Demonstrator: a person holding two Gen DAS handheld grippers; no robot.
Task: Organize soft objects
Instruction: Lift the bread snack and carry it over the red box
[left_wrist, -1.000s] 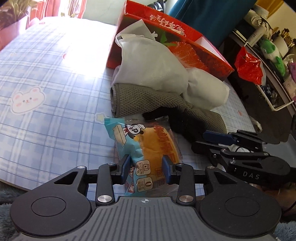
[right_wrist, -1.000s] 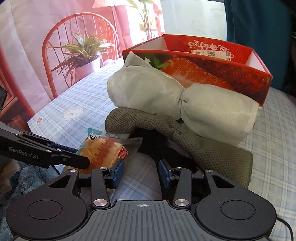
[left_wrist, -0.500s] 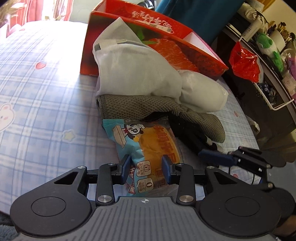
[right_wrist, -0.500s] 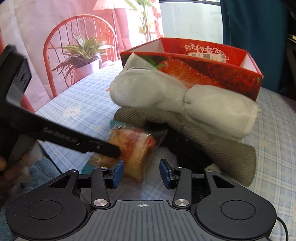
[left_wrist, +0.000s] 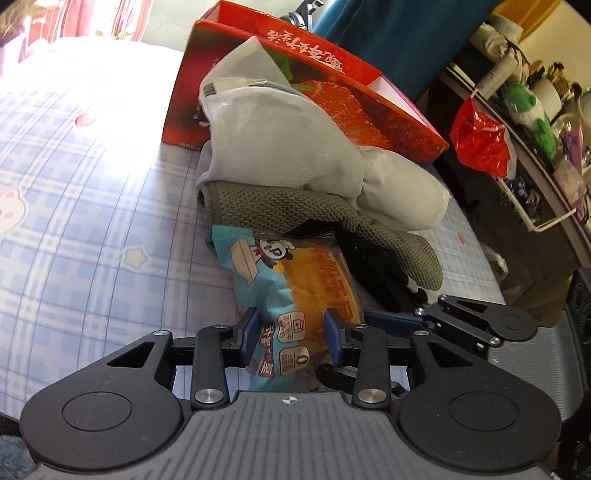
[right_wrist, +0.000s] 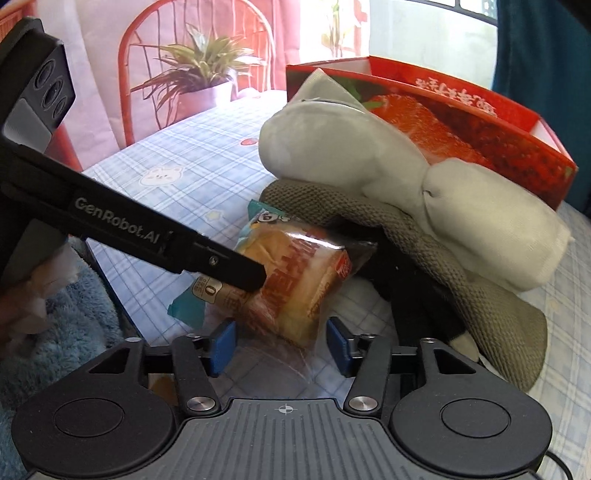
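Note:
A bread packet (left_wrist: 295, 280), blue wrapper with a panda and an orange bun, hangs in my left gripper (left_wrist: 293, 332), which is shut on its near end. In the right wrist view the same packet (right_wrist: 295, 273) is held by one of the left fingers (right_wrist: 221, 260), and its lower end hangs between the pads of my right gripper (right_wrist: 282, 347). The right jaws are opening and do not touch it. Behind lie a white cloth bundle (left_wrist: 295, 147), an olive knitted cloth (left_wrist: 295, 210) and a black item (left_wrist: 376, 273), in front of a red strawberry box (right_wrist: 461, 110).
The table (left_wrist: 92, 221) wears a blue plaid cover with bear prints. A red chair (right_wrist: 129, 74) and a potted plant (right_wrist: 199, 74) stand beyond its far edge. A shelf with a red bag (left_wrist: 480, 144) is at the right. A blue fluffy rug (right_wrist: 74, 314) lies below.
The left gripper brought the packet closer to the cloth pile and in front of the right gripper. The right jaws widened, and the packet's end now sits between them.

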